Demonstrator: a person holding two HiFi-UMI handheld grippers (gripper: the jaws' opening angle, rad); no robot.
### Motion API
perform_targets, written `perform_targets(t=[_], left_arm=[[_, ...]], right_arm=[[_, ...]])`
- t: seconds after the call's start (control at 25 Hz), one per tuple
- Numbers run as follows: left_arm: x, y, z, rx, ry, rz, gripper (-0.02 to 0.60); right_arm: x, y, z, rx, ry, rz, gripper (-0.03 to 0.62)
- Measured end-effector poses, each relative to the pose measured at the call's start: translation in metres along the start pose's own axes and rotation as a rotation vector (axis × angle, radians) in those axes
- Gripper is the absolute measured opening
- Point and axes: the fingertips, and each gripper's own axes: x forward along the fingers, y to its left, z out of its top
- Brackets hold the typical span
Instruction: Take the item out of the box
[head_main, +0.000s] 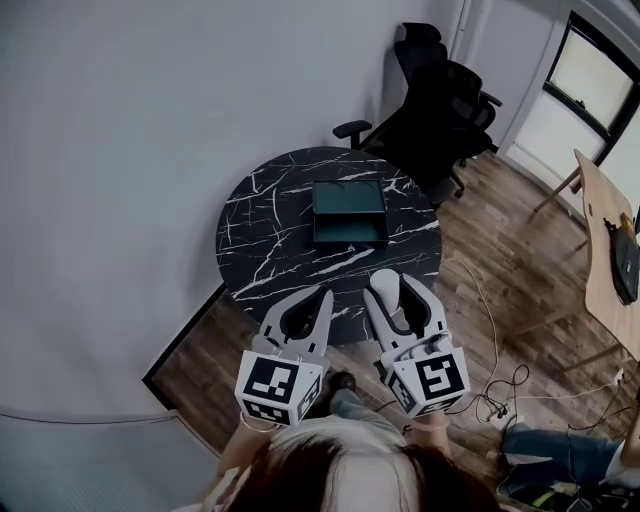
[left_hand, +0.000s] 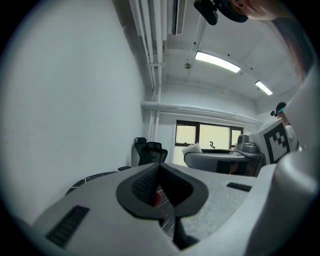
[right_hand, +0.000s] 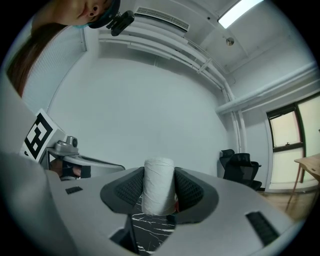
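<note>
Item 1, nearest: my left gripper (head_main: 323, 298), grey, two-jaw, held close to the body. Jaws together at the tips with nothing between them.

Item 2, just beside it: my right gripper (head_main: 390, 300), jaws clamped on a white cylindrical roll of wound material (head_main: 385, 288). The roll stands upright between the ribbed pads (right_hand: 187, 187), its long axis crossing the grip line and its top rising above the jaws. I judge this is the task's item and that it is out of the box.

Item 3, beneath and ahead: round black table with white marble veining (head_main: 265, 235). The roll hangs over its near rim.

Item 4, farther, mid-table: dark green rectangular box (head_main: 348, 213), open. It looks empty, lies straight ahead of the right gripper and is well apart from the roll.

Item 5, beyond: black office chair (head_main: 440, 110)
</note>
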Motion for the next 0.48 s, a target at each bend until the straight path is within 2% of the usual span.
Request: perform_targets(t=[0.48], left_arm=[[-0.027,-0.017,-0.006,0.003,-0.003,-0.005,0.009]], right_arm=[[-0.028,0.015,0.000,-0.006,-0.005,-0.010,0.201]])
